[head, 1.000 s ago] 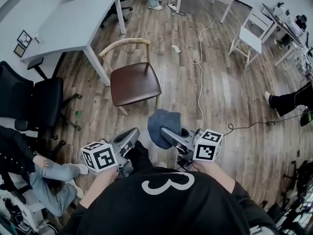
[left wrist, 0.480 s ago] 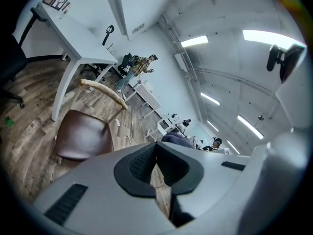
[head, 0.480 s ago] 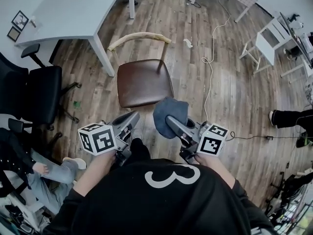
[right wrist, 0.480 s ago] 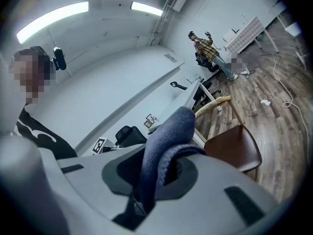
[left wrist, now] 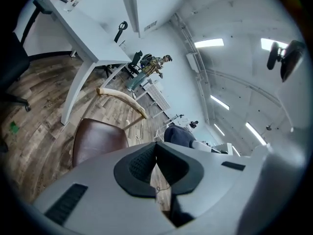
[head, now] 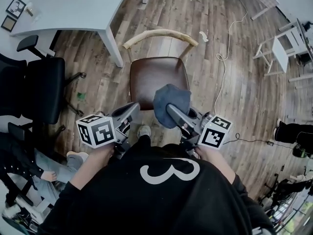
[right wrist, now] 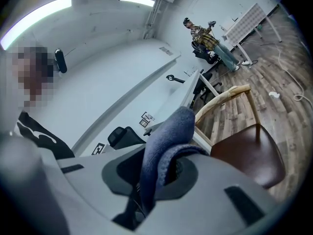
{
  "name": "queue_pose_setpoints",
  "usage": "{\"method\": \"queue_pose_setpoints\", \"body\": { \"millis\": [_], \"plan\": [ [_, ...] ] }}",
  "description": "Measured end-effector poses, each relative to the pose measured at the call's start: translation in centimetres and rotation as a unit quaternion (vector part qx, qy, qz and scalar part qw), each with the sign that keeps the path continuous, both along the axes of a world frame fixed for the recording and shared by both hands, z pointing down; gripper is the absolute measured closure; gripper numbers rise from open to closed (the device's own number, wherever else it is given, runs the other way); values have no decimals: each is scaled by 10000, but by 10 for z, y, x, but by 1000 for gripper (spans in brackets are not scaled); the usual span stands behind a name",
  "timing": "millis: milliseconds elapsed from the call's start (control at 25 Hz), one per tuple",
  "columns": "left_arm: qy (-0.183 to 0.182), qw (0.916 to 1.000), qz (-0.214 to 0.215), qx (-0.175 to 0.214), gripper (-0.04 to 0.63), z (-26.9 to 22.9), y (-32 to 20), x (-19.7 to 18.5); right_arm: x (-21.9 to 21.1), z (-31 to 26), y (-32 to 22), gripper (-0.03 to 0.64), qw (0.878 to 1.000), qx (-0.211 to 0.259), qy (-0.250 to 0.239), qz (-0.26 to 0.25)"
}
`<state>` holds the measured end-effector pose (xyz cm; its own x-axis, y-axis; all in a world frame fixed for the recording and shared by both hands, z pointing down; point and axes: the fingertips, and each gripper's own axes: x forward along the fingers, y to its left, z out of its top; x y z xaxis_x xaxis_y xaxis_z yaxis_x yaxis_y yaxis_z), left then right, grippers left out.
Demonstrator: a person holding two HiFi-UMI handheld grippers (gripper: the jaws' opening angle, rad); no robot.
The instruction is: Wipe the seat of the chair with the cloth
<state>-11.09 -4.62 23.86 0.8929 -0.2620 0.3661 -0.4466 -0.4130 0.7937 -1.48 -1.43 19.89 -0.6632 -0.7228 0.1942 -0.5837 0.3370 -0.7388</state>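
The chair has a dark brown seat (head: 156,77) and a curved pale wooden back rail (head: 161,34); it stands on the wood floor just ahead of me. A blue-grey cloth (head: 171,101) is bunched in my right gripper (head: 169,108), which is shut on it and hovers over the seat's near edge. In the right gripper view the cloth (right wrist: 166,141) stands up between the jaws with the seat (right wrist: 249,155) beyond. My left gripper (head: 132,107) is shut with nothing in it, at the seat's near left corner; the left gripper view shows the seat (left wrist: 95,143) below it.
A grey table (head: 73,6) stands at the far left, its leg (head: 114,45) close to the chair. A black office chair (head: 34,87) is on the left. A white cable (head: 225,58) runs over the floor on the right. A white chair (head: 286,45) is far right.
I have stepped closer to the chair: it now sits nearer and more central, and the cloth in the right gripper overlaps the seat's near edge. Both grippers keep their state.
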Motion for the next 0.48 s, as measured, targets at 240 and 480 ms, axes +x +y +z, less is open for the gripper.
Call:
{"method": "queue_pose_setpoints", "body": {
  "millis": [240,480],
  "plan": [
    [-152,9994,-209,-220,581,49,-28,-13,-7,39,-32,572,9997,-253,28,-72],
    [-189,9963,-458,-705,581,88,-42,-10,-9,89,-50,571,9967,-759,46,-272]
  ]
}}
